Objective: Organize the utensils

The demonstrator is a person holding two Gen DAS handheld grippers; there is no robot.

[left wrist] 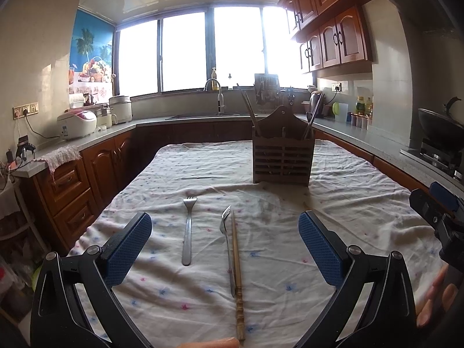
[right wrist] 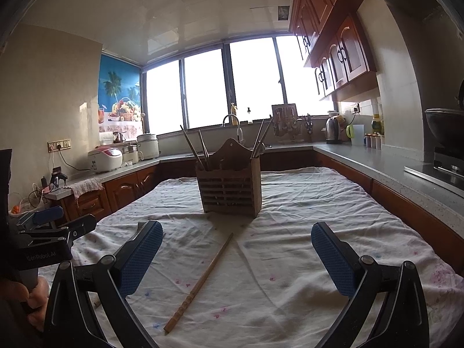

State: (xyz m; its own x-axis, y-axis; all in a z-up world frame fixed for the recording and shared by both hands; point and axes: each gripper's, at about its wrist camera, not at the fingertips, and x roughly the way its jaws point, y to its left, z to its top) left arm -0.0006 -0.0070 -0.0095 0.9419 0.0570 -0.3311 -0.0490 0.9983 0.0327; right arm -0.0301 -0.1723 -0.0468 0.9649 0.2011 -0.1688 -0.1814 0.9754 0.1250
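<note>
- The worktop is covered with a wrinkled white cloth dotted with small blue and pink flowers; around it runs a kitchen of reddish wooden cabinets and grey counters, with a wide bright window behind.
- A slatted wooden utensil holder stands upright on the cloth toward the far end, with chopsticks and dark handles leaning out of its compartments.
- Nearer the left wrist camera lie a flat steel fork, a second fork on its side, and a turned wooden chopstick just beside that second fork (possibly touching it).
- The left claw hangs wide open above these, its blue textured pads gripping nothing.
- The right claw is equally wide open and empty, over a single wooden chopstick lying diagonally on the cloth.
- A white rice cooker sits on the left counter, a steel kettle on the right.
</note>
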